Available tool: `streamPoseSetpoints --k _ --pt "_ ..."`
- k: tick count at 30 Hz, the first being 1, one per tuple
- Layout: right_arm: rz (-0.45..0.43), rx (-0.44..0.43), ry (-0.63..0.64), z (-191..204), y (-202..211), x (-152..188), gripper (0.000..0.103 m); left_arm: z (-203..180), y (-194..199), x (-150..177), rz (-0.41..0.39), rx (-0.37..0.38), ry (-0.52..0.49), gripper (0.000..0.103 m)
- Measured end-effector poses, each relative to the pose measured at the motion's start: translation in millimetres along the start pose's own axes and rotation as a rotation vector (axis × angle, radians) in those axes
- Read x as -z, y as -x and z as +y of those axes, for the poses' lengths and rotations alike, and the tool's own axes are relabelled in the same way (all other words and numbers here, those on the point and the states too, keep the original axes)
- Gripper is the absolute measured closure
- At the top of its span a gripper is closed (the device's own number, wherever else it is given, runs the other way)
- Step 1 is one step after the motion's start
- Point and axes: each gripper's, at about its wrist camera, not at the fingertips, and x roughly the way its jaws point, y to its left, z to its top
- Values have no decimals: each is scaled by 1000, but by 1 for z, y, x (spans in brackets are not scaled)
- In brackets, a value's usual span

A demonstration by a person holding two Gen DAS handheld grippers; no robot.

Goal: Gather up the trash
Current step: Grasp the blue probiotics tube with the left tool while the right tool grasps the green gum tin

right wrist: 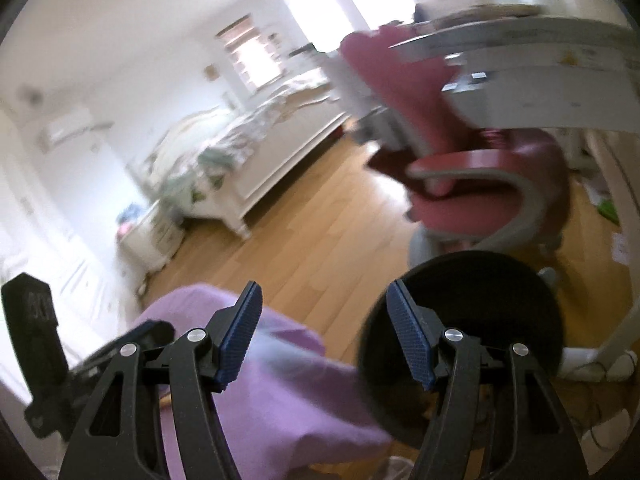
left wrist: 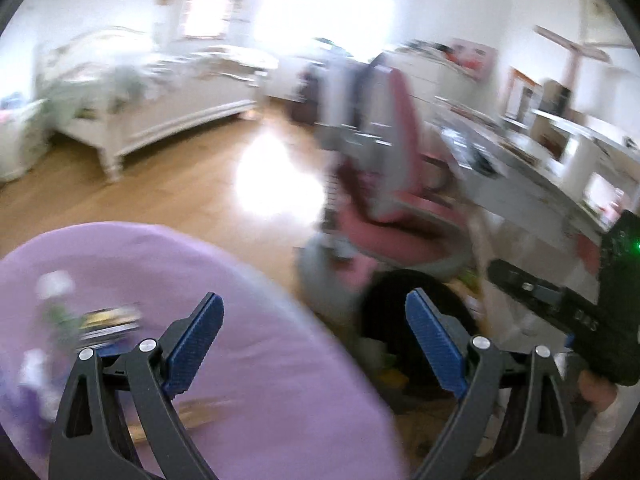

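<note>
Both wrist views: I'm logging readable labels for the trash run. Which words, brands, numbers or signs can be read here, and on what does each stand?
None can be read for certain.
Pale lettering on the right tongs' black body, seen from the left wrist: blurred, unreadable.
Raised marking on the left tongs' black body, seen from the right wrist: too dark and blurred.
Printed packets on the purple cover: print smeared by motion.

Bare wood floor [right wrist: 320, 232] open ahead; pink chair [right wrist: 472, 184], black bin [right wrist: 480, 304] block right.

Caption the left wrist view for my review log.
Open left gripper above purple cloth, black bin ahead, pink chair beyond.
</note>
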Motion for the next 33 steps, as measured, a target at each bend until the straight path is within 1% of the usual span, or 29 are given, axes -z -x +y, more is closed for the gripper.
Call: streamPoseSetpoints --k 2,3,5,6,7,9,12,14,17,19,22,26,27,28,29,32,33 --pt "36 -38 52 27 -12 7 38 29 16 5 -6 -85 24 11" --pt "59 -59 85 42 -19 12 38 51 27 9 -10 -145 43 11" --pt "104 -95 137 68 -31 19 38 83 46 16 -18 -229 79 12" --pt "120 -107 157 79 -36 22 38 103 57 21 -22 -280 109 12" --pt "147 -125 196 97 -43 27 38 121 66 25 -25 -319 139 12" --pt "190 -156 268 129 -57 38 38 159 82 35 -25 -388 209 12" --pt "244 -193 367 177 -76 52 38 204 92 51 1 -458 289 13" --pt "269 -211 420 205 -88 59 38 221 93 58 20 -468 318 24" --pt "304 -233 513 246 -110 66 38 239 86 65 64 -453 339 28" --pt "325 -245 570 265 -125 70 38 244 81 67 89 -442 344 31" --pt "367 -249 682 300 -154 78 39 248 75 70 112 -431 350 32" --pt "456 -214 833 328 -194 92 47 252 64 72 151 -415 346 44" --pt "482 -189 864 333 -204 96 49 254 62 73 161 -416 347 45" --pt "511 -161 901 337 -217 99 53 255 58 75 174 -418 349 49" --pt "545 -143 929 340 -228 101 54 256 55 77 180 -418 349 51" --pt "643 -131 997 348 -253 110 55 252 54 78 170 -442 304 52" --pt "639 -142 1011 351 -255 110 55 250 54 79 171 -453 289 52"
